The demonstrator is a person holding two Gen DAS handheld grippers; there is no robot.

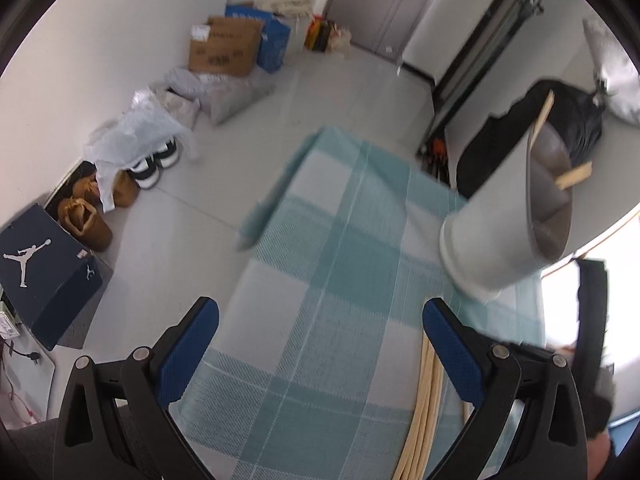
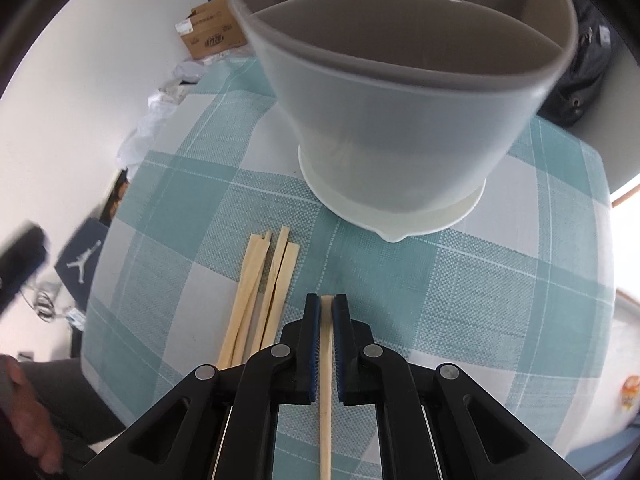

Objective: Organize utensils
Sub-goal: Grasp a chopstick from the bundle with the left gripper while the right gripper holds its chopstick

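Just short of the holder [image 2: 400,120], your right gripper [image 2: 326,308] was clamped on one chopstick [image 2: 326,380]; you needed to tip it upright over a compartment. Left gripper [image 1: 320,332] hung wide, empty.

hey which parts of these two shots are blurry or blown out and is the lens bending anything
Left wrist view: the utensil holder and tablecloth edge are motion-smeared, the window at right blown out. Right wrist view: the holder's rim is soft, the held chopstick is sharp, and the fisheye bows the checks.
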